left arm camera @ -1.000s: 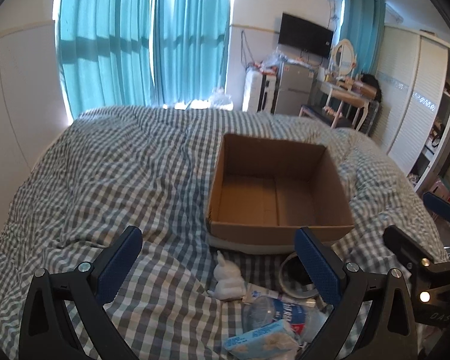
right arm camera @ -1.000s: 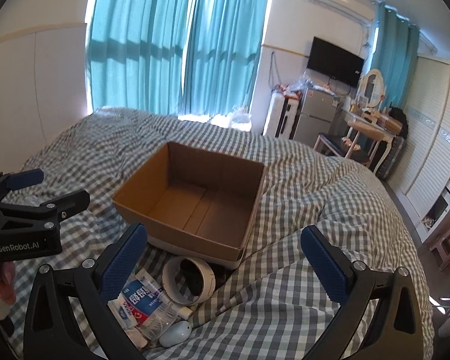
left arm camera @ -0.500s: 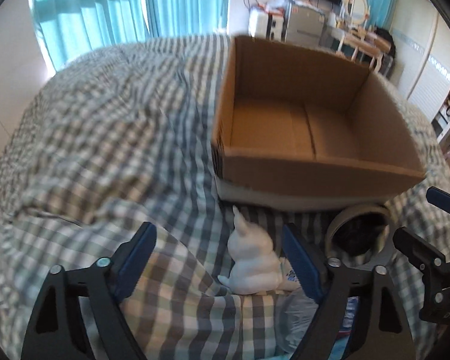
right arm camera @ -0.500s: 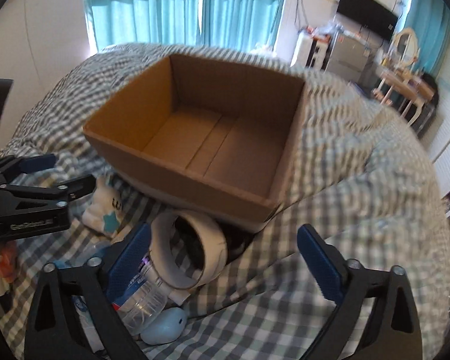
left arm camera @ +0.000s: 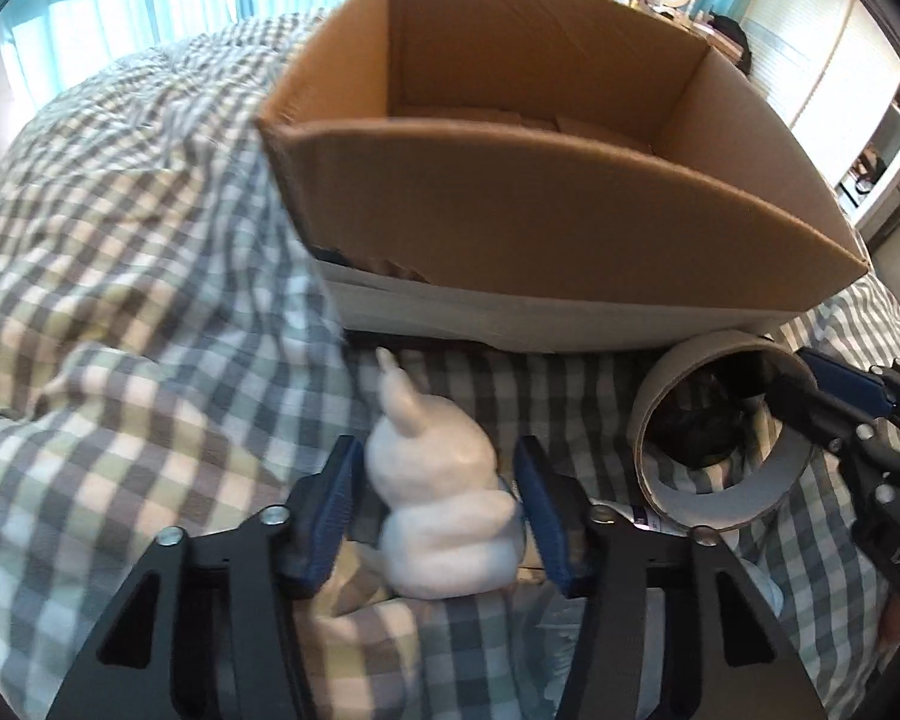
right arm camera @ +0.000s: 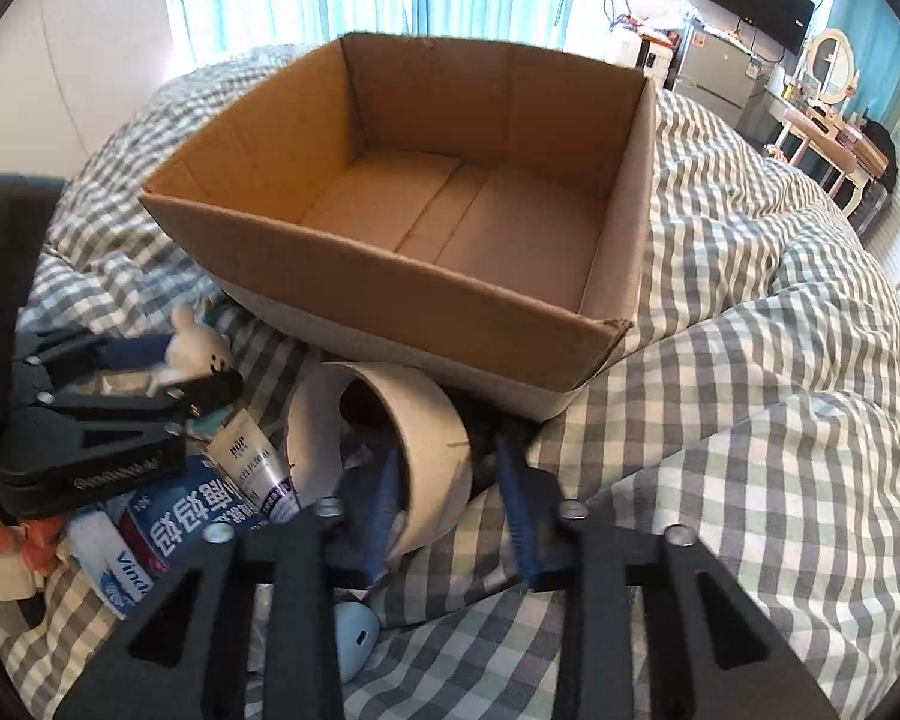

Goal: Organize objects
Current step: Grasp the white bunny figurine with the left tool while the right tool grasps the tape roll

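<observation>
Step in hand, as I read it: double pick-up, w/ both grippers closing on items at the near side of the empty cardboard box point(right arm camera: 450, 228), which sits on the checked duvet point(right arm camera: 780, 420). Left gripper point(left arm camera: 435, 510): jaws closing around the white bunny figurine point(left arm camera: 438, 516), which stands upright between the pads; a thin gap shows each side, so no real pinch yet. In the left wrist view the bunny is dead centre, box at 12 o'clock, tape roll point(left arm camera: 720, 438) at 3 o'clock. Right gripper point(right arm camera: 450, 498): jaws closing astride the roll's wall, one finger inside the ring, one outside. The inner pad looks on the wall while a gap shows at the outer pad, so I can't call it gripped. In the right wrist view the roll point(right arm camera: 384, 438) lies on its side at 6–7 o'clock from the box. Other clutter sits at 8 o'clock: a small tube point(right arm camera: 252, 468), a blue-label bottle point(right arm camera: 192, 516), a tissue pack point(right arm camera: 111, 564); a pale blue oval thing point(right arm camera: 354, 642) lies at 6 o'clock. Next move, prob.: finish both squeezes, lift clear over the box's near wall, then release inside. Bunny looks smooth and rounded, so it could slip; roll could swing on a wall pinch.
</observation>
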Demonstrator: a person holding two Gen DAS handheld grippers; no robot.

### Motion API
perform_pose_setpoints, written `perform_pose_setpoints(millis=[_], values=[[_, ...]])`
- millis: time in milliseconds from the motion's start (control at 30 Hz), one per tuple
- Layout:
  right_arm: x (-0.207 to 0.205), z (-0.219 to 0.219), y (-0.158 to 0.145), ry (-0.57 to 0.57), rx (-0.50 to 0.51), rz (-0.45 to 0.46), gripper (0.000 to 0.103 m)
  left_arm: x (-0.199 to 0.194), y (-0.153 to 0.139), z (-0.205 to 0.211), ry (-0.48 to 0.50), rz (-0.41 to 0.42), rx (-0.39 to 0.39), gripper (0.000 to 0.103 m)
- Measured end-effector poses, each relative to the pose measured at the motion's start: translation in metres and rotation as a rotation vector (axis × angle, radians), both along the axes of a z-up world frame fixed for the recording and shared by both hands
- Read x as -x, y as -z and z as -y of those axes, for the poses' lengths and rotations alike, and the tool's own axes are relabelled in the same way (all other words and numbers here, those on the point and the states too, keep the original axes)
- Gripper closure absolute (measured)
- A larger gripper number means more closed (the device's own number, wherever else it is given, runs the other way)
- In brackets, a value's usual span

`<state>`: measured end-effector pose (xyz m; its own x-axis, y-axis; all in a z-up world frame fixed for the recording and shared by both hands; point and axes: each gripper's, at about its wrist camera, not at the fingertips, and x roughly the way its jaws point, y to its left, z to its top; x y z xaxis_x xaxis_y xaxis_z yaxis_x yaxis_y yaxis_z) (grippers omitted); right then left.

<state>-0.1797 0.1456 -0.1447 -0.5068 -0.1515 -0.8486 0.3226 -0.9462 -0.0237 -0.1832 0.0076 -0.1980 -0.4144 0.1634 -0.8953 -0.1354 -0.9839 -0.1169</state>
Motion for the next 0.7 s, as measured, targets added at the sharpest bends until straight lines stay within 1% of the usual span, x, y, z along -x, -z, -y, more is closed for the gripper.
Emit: perform_pose_setpoints(millis=[33, 133, 233, 300, 467, 700], values=[[-0.001, -0.001, -0.002, -0.002, 0.008, -0.004, 0.085, 0.002, 0.004, 0.0, 0.001, 0.015, -0.012, 0.052], [-0.003, -0.001, -0.007, -0.006, 0.016, -0.014, 0.089, 0.005, 0.012, 0.003, -0.007, 0.043, -0.058, 0.053], [-0.009, 0.001, -0.016, -0.006, 0.026, -0.041, 0.093, -0.002, 0.006, 0.001, -0.001, 0.022, -0.043, 0.054], [-0.014, -0.001, -0.024, -0.001, 0.03, -0.059, 0.093, -0.008, -0.002, 0.002, -0.002, 0.006, -0.037, 0.055], [-0.027, 0.004, -0.037, -0.005, 0.027, -0.087, 0.094, -0.023, -0.024, 0.01, -0.009, -0.037, -0.068, 0.056], [-0.047, 0.014, -0.059, -0.034, -0.003, -0.147, 0.094, -0.054, -0.061, 0.026, -0.015, -0.109, -0.069, 0.057]])
